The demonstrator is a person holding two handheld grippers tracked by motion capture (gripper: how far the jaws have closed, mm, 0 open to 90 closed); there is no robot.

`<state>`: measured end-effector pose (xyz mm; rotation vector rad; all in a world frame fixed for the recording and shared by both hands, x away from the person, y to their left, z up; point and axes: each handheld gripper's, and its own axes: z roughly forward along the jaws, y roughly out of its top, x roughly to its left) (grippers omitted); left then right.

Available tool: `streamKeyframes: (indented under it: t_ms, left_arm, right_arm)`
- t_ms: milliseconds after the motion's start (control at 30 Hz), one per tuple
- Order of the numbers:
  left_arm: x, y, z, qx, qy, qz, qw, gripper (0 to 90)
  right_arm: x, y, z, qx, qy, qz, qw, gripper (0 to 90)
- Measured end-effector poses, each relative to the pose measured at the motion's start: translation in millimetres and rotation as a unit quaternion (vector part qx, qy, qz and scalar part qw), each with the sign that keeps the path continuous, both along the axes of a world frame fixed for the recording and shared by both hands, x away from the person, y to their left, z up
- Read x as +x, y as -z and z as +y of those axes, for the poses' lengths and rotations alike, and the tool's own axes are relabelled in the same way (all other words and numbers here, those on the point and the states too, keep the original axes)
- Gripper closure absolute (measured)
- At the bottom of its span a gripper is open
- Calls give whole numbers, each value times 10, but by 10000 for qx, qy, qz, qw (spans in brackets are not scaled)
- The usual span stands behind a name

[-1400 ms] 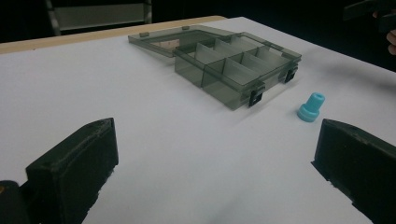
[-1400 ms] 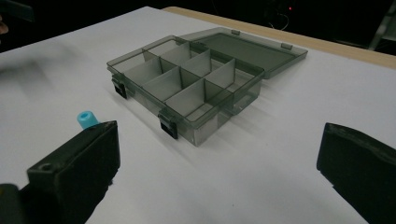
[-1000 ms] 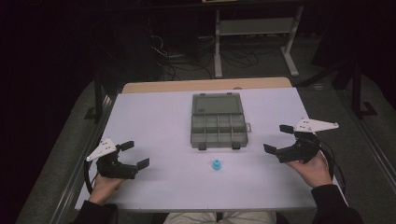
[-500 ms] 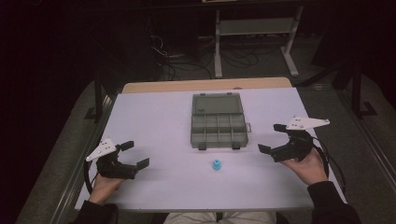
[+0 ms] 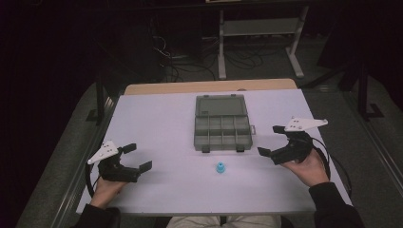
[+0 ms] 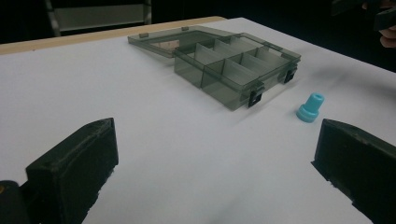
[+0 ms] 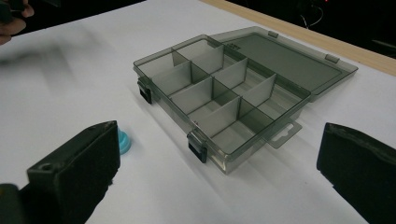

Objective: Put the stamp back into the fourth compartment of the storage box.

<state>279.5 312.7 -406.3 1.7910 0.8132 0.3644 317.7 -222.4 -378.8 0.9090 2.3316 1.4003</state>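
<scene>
A smoky grey compartment box (image 5: 221, 125) lies open in the middle of the white table (image 5: 157, 123), its lid folded flat toward the far side. The compartments look empty. A small blue peg-like piece (image 5: 219, 168) stands just in front of the box. My left gripper (image 5: 139, 156) rests open at the near left, well apart from both; its view has the blue piece (image 6: 309, 107) ahead to the right and the box (image 6: 233, 70) beyond. My right gripper (image 5: 270, 140) hovers open beside the box's right end; its left jaw partly hides the blue piece (image 7: 123, 141).
A wooden strip (image 5: 209, 87) runs along the table's far edge. Beyond it, in the dark, stand a metal shelf frame (image 5: 259, 33) and cables on the floor. Bare table surface lies on both sides of the box.
My right gripper has moved left and a little nearer to the box's right end. The left gripper, the box and the blue piece have stayed put.
</scene>
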Motion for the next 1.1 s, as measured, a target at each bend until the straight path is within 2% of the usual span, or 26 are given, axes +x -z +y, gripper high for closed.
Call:
streamKeyframes:
  t_ms: [533,1100]
  left_arm:
    - [0,0,0,8,9,1,10000,0]
    - [0,0,1,2,8,0,10000,0]
  right_arm:
    - [43,-2,141,-81,-190,22,9998,0]
    - [80,66,314,-175,-395,101,9990,0]
